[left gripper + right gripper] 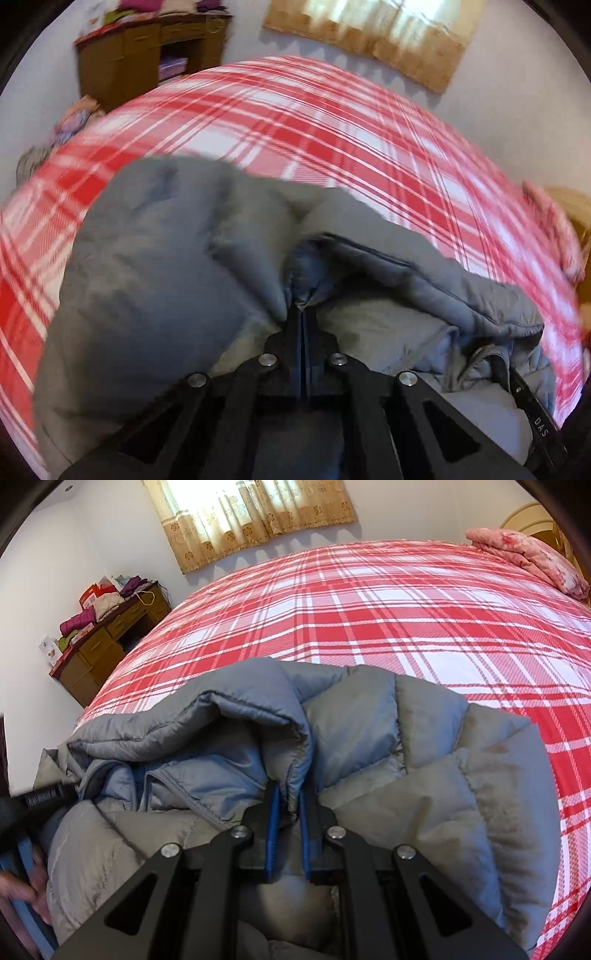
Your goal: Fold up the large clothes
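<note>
A grey padded jacket (155,266) lies bunched at the near edge of a bed with a red and white plaid cover (314,122). My left gripper (302,314) is shut on a fold of the jacket near its bluish lining. In the right wrist view the jacket (424,768) shows its quilted panels and a rolled edge. My right gripper (288,797) is shut on that rolled edge of the jacket, with fabric pinched between the blue pads (273,812). The left gripper's body (40,797) shows at the left edge of the right wrist view. The plaid cover (369,609) spreads beyond.
A wooden desk (107,646) piled with clothes and boxes stands by the wall left of the bed, also in the left wrist view (147,51). A pink folded quilt (535,557) lies at the bed's far right. A beige curtain (243,513) hangs on the back wall.
</note>
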`<action>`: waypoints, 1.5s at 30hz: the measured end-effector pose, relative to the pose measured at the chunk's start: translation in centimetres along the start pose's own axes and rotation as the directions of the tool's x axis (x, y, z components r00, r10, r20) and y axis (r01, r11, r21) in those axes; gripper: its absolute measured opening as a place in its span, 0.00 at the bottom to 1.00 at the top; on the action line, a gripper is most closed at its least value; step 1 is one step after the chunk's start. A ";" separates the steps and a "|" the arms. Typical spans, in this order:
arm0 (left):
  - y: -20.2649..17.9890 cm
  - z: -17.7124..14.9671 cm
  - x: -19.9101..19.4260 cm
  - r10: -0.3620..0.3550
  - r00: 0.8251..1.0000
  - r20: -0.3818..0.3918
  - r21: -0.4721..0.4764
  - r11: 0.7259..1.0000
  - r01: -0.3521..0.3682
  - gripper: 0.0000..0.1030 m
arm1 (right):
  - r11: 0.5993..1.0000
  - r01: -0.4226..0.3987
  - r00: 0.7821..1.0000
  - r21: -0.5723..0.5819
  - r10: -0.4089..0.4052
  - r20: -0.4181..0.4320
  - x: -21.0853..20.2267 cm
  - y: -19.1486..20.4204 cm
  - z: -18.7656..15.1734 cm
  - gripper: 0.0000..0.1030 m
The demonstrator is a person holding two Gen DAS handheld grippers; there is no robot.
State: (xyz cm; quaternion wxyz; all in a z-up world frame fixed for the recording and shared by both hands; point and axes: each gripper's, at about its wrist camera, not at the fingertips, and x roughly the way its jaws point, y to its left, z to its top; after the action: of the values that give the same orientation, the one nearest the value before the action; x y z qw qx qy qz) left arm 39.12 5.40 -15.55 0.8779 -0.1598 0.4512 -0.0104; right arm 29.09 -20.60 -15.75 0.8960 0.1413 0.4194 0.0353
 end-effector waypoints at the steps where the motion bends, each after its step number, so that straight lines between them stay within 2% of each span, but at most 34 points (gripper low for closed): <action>1: 0.4 -0.3 0.1 -0.008 1.000 0.020 -0.013 1.000 0.009 0.01 | 1.000 0.007 1.000 -0.005 -0.007 -0.006 -0.1 0.1 0.1 0.13; 3: -0.3 -0.8 0.1 0.025 0.998 0.055 0.036 0.999 -0.027 0.01 | 0.999 0.045 0.999 -0.004 -0.045 -0.009 -1.3 0.3 0.5 0.15; 4: -0.6 -0.9 0.1 0.039 0.997 0.066 0.051 0.998 -0.043 0.01 | 0.998 0.058 0.998 0.005 -0.058 0.035 -2.6 0.4 0.7 0.17; 5: -0.9 -0.9 0.1 0.051 0.996 0.075 0.062 0.997 -0.055 0.01 | 0.998 0.062 0.990 0.019 -0.064 0.129 -5.1 0.6 1.4 0.22; 6: -1.0 -0.9 0.3 0.054 0.995 0.082 0.062 0.996 -0.059 0.01 | 0.997 0.068 0.979 0.021 -0.070 0.189 -6.6 0.9 2.2 0.22; 8: -0.9 -0.6 0.5 0.052 0.995 0.081 0.052 0.997 -0.056 0.01 | 0.997 0.077 0.964 0.018 -0.079 0.253 -8.0 1.9 4.0 0.22; 10: -1.0 -0.4 0.5 0.056 0.995 0.083 0.051 0.997 -0.060 0.01 | 0.996 0.091 0.968 0.010 -0.091 0.232 -7.0 3.4 6.3 0.27; 11: -1.0 -0.4 0.4 0.058 0.995 0.081 0.056 0.996 -0.062 0.01 | 0.994 0.102 0.979 0.023 -0.105 0.176 -5.2 4.0 7.3 0.36; 12: -1.3 -0.3 -0.1 0.062 0.996 0.071 0.074 0.995 -0.067 0.01 | 0.994 0.099 0.986 0.045 -0.104 0.130 -3.6 4.0 7.4 0.38; 13: -1.5 -0.2 -0.9 0.068 0.995 0.069 0.091 0.993 -0.075 0.01 | 0.995 0.084 0.993 0.063 -0.089 0.080 -2.2 4.0 7.2 0.38; 14: -1.8 -0.2 -2.1 0.079 0.994 0.079 0.123 0.988 -0.089 0.01 | 0.994 0.068 0.998 0.083 -0.067 -0.011 -0.2 3.8 6.4 0.38; 15: -2.0 -0.2 -3.1 0.082 0.992 0.092 0.142 0.985 -0.095 0.01 | 0.993 0.075 0.995 0.096 -0.068 -0.071 1.1 3.5 5.4 0.38; 16: -2.2 -0.2 -4.3 0.071 0.992 0.106 0.160 0.983 -0.087 0.01 | 0.992 0.080 0.994 0.101 -0.071 -0.088 1.6 3.3 4.3 0.38; 17: -2.4 0.0 -5.5 0.040 0.993 0.113 0.176 0.983 -0.060 0.01 | 0.993 0.079 0.994 0.093 -0.071 -0.080 1.9 3.1 3.6 0.37; 20: -3.9 1.8 -7.1 -0.026 0.991 0.132 0.191 0.982 0.000 0.01 | 0.993 0.111 0.994 -0.045 -0.111 0.002 2.0 3.9 1.7 0.37; 23: -5.8 4.3 -6.0 -0.080 0.987 0.141 0.189 0.981 0.052 0.01 | 0.982 0.157 0.987 -0.100 -0.155 0.031 1.8 4.6 1.2 0.37; 25: -7.1 5.3 -3.8 -0.018 0.991 0.131 0.209 0.978 -0.009 0.01 | 0.981 0.162 0.987 -0.104 -0.159 0.037 1.9 4.6 1.2 0.37; 27: -7.4 5.4 -1.6 0.015 0.995 0.101 0.238 0.971 -0.039 0.01 | 0.986 0.142 0.989 -0.091 -0.138 0.046 1.9 4.1 1.2 0.37; 30: -5.9 4.3 0.6 0.091 0.994 0.066 0.218 0.970 -0.104 0.01 | 0.993 0.099 0.994 -0.062 -0.096 0.050 1.6 3.5 1.3 0.37; 34: -3.0 2.6 1.8 0.030 0.998 0.050 0.157 0.987 -0.037 0.01 | 0.994 0.090 0.995 -0.062 -0.087 0.055 1.7 3.7 1.2 0.38; 36: -2.5 2.1 2.3 0.005 0.998 0.068 0.123 0.992 -0.013 0.01 | 0.995 0.085 0.995 -0.059 -0.082 0.057 1.7 3.6 1.1 0.38; 39: -2.8 1.7 2.5 0.015 0.995 0.094 0.124 0.992 -0.026 0.02 | 0.996 0.075 0.996 -0.049 -0.072 0.056 1.6 3.4 1.1 0.38; 45: -3.4 1.6 2.6 0.048 0.993 0.112 0.143 0.988 -0.064 0.02 | 0.988 0.130 0.991 -0.086 -0.126 0.050 2.1 4.2 1.0 0.38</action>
State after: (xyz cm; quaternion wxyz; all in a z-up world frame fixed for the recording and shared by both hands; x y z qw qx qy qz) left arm 42.38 2.21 -15.80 0.9104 -0.0825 0.4053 -0.0102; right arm 31.43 -16.40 -15.49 0.9110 0.0747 0.4055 -0.0066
